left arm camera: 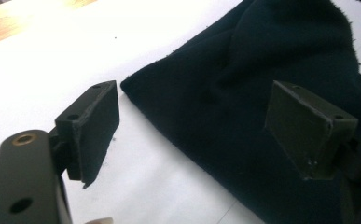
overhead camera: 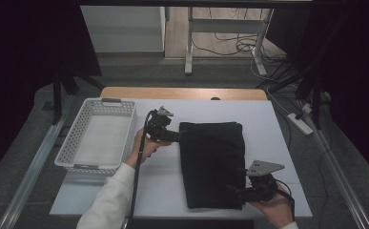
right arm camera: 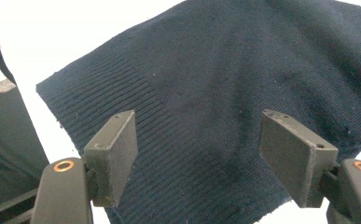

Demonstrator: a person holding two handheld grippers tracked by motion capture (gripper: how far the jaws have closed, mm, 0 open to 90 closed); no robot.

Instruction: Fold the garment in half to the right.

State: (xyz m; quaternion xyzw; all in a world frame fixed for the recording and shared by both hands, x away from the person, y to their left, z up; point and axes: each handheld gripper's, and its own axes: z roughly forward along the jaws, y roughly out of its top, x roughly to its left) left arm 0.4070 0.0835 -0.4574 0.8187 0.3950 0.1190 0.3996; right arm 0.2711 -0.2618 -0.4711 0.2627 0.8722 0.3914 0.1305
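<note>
Black cloth (overhead camera: pixel 213 162) — both grippers wide.

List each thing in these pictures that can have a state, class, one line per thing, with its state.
Dark garment: folded into a flat rectangle, lying on the white tabletop.
White basket: upright, empty, left of the garment.
Left gripper: open, at the garment's far left edge.
Right gripper: open, over the garment's ribbed near right corner.

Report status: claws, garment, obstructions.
Both claws open: left claw at dark folded garment far-left corner, right claw at near-right hem. White basket left, apart.
</note>
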